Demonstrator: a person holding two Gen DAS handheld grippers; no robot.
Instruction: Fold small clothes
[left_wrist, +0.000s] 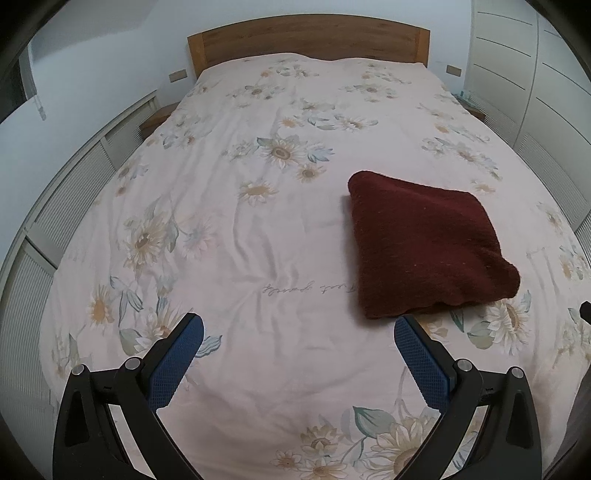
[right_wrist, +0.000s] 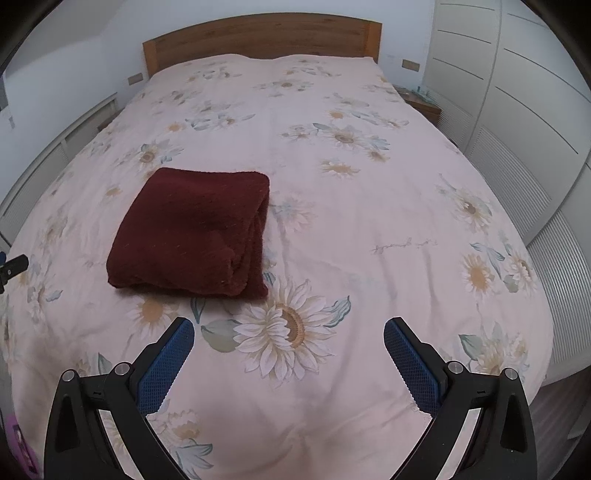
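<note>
Dark red garment (left_wrist: 428, 251) lies folded into a thick square on the floral bedspread (left_wrist: 258, 221), right of centre in the left wrist view, left of centre in the right wrist view (right_wrist: 192, 230). Left gripper (left_wrist: 297, 326) at lower frame, jaws spread wide, holding nothing. Right gripper (right_wrist: 288, 332) likewise wide apart and empty. Both clear of the cloth. Wooden headboard (left_wrist: 308, 40) at top.
</note>
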